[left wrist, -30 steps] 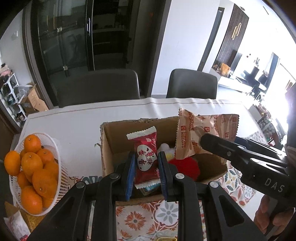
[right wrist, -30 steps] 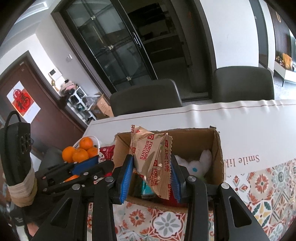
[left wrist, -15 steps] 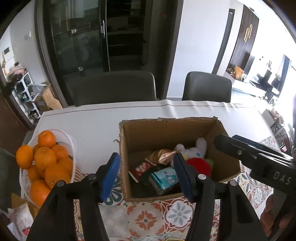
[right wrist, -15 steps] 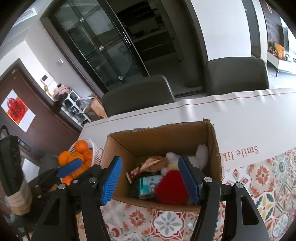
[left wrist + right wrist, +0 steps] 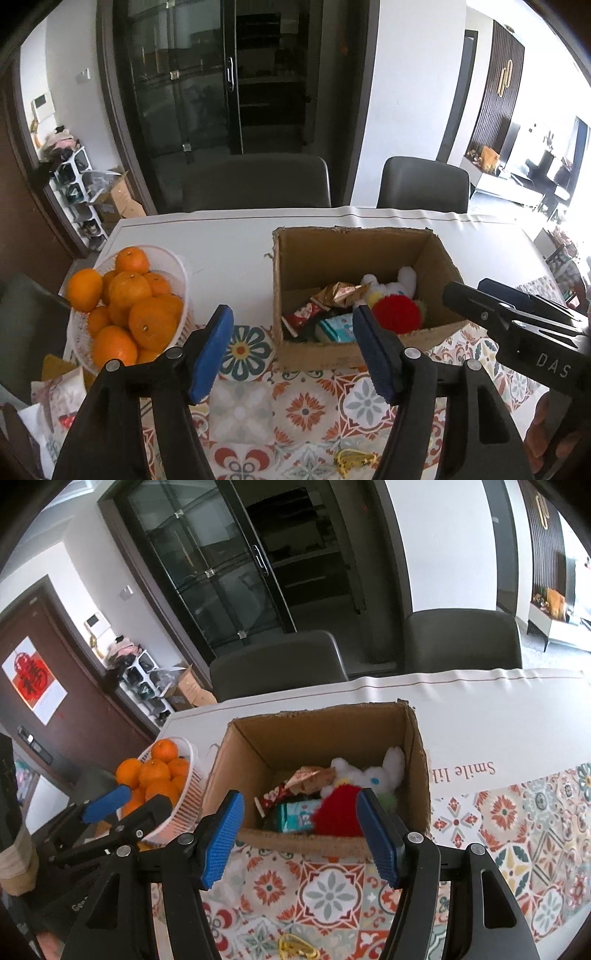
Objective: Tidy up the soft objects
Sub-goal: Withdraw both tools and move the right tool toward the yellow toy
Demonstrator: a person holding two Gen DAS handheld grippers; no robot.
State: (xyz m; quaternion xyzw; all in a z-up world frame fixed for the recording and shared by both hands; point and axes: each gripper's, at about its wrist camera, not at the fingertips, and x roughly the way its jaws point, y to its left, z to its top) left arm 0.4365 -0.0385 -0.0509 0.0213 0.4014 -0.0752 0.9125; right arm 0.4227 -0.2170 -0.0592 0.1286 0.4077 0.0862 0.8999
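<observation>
An open cardboard box point(image 5: 314, 254) point(image 5: 314, 734) stands on the table. Inside lie a gold biscuit packet point(image 5: 338, 291) point(image 5: 310, 775), a red snack packet point(image 5: 301, 314) point(image 5: 271, 796), a teal packet point(image 5: 338, 328) point(image 5: 297, 814), a white plush rabbit point(image 5: 391, 282) point(image 5: 369, 771) and a red fuzzy ball point(image 5: 397, 314) point(image 5: 340, 812). My left gripper point(image 5: 291, 347) is open and empty, in front of the box. My right gripper point(image 5: 299, 836) is open and empty, in front of the box; it also shows at the right of the left wrist view point(image 5: 517, 321).
A white basket of oranges point(image 5: 125, 306) point(image 5: 162, 775) stands left of the box. Small packets point(image 5: 62, 398) lie at the table's near left. A yellow clip point(image 5: 351, 459) point(image 5: 295, 947) lies on the patterned cloth. Two dark chairs point(image 5: 258, 181) stand behind the table.
Both grippers opened and let their packets fall into the box: the left the red snack packet, the right the gold biscuit packet. Both then drew back from the box.
</observation>
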